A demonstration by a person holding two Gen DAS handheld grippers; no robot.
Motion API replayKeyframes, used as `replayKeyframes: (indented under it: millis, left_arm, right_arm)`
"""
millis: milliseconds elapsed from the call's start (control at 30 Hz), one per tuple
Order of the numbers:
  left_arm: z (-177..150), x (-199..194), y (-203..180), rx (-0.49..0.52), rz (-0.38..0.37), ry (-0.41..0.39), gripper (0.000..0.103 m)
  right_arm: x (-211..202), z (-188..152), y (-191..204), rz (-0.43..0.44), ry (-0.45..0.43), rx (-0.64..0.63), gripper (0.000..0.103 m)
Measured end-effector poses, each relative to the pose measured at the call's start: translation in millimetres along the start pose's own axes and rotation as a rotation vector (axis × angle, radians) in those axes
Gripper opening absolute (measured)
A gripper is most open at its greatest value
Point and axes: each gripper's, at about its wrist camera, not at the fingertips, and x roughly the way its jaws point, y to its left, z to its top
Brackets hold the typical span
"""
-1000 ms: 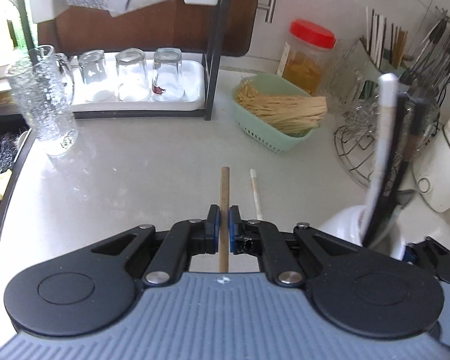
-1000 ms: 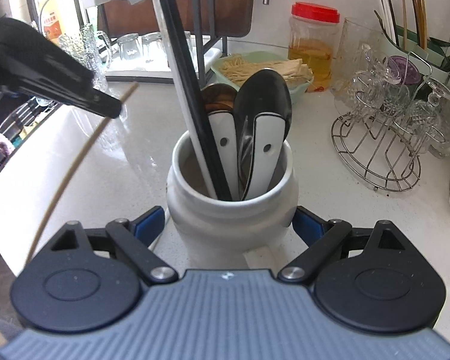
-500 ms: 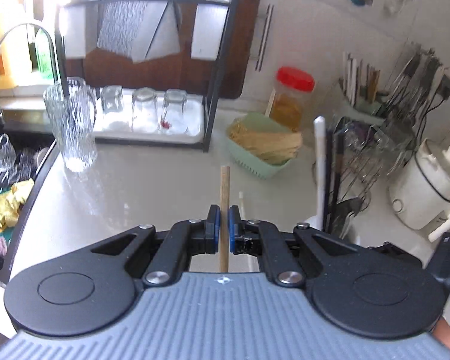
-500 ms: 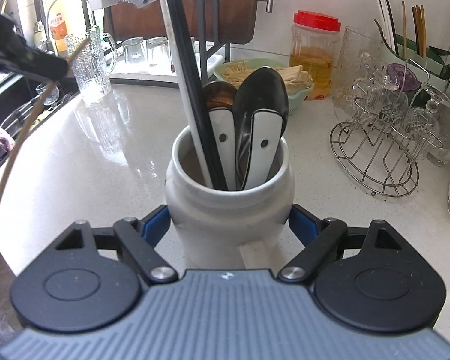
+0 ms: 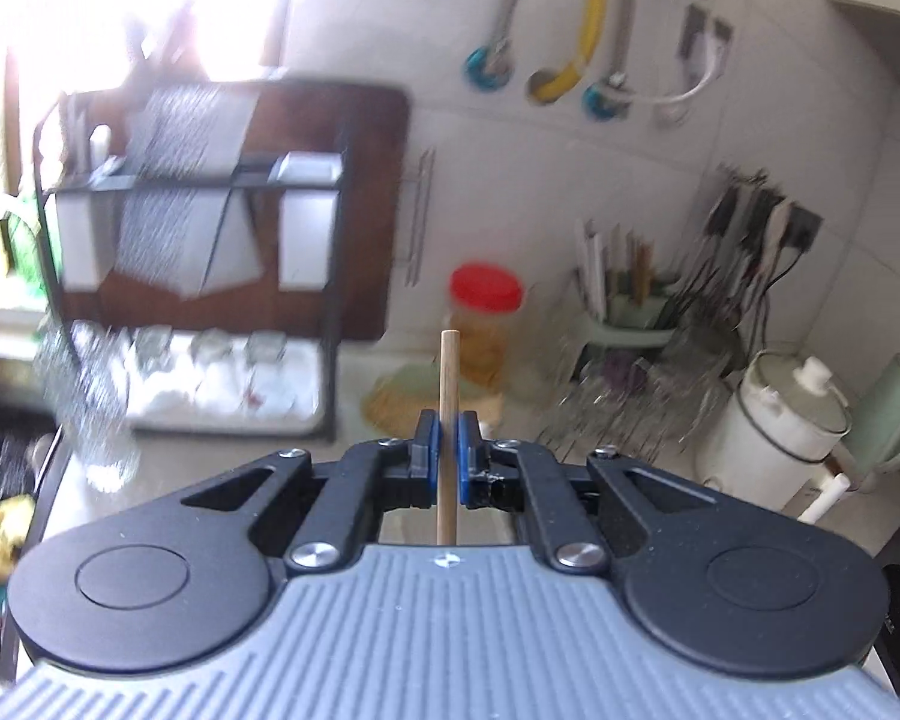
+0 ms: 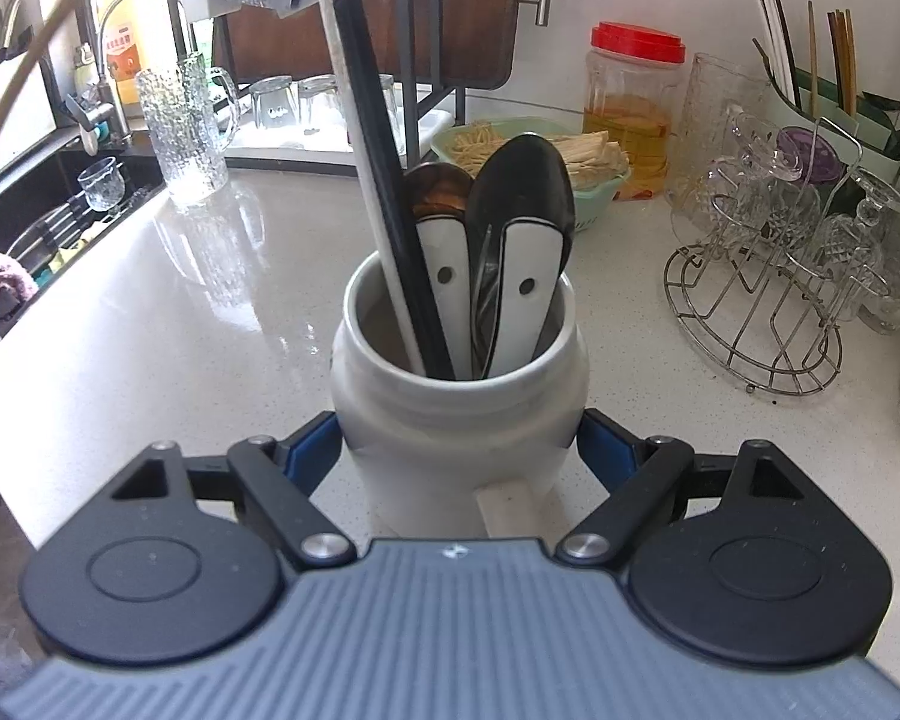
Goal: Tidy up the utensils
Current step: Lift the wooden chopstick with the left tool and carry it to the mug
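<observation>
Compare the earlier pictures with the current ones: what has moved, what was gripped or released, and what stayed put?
The left gripper, clamped on the wooden chopstick, rose and tilted upward. The right gripper closed onto the white jar. Jar, its spoons and the counter items stayed put.

White jar (image 6: 459, 420), tan chopstick (image 5: 448, 396)

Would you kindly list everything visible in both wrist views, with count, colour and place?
wooden chopstick: one, tan, held in left tongs
crock: one, white, countertop, between right tongs' pads
spoons: two, dark bowls, white handles, in crock
long chopsticks: several, black and white, in crock
jar: one, clear, red lid, by wall
basket: one, green, behind crock
wire rack: one, metal, right
textured mug: one, clear, near sink
left tongs: shut on chopstick
right tongs: gripping crock
</observation>
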Motion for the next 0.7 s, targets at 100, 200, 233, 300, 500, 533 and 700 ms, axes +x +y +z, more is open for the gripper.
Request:
replayKeyframes:
  millis: [100,200,233,300,500,533,700]
  left_arm:
    - [12,1,-10,0.017,-0.031,-0.027,0.007]
    - [21,4,-19,0.031,-0.058,-0.040,0.007]
    - [23,6,-22,0.036,-0.069,-0.043,0.007]
    - [27,11,-29,0.055,-0.091,-0.052,0.007]
    - [32,31,-47,0.108,-0.130,-0.076,0.007]
    - [33,34,-49,0.112,-0.140,-0.081,0.007]
    - [39,50,-59,0.129,-0.154,-0.109,0.007]
  right_arm:
    - [0,0,0,0.002,-0.002,0.002,0.087]
    - [0,-1,0,0.000,-0.006,0.004,0.087]
    - [0,-1,0,-0.001,-0.008,0.005,0.087]
    - [0,-2,1,-0.002,-0.011,0.009,0.087]
    - [-1,-3,0,0.005,-0.019,0.005,0.087]
    - [-1,-3,0,0.006,-0.020,0.004,0.087]
    - [-1,-4,-1,0.008,-0.028,0.005,0.087]
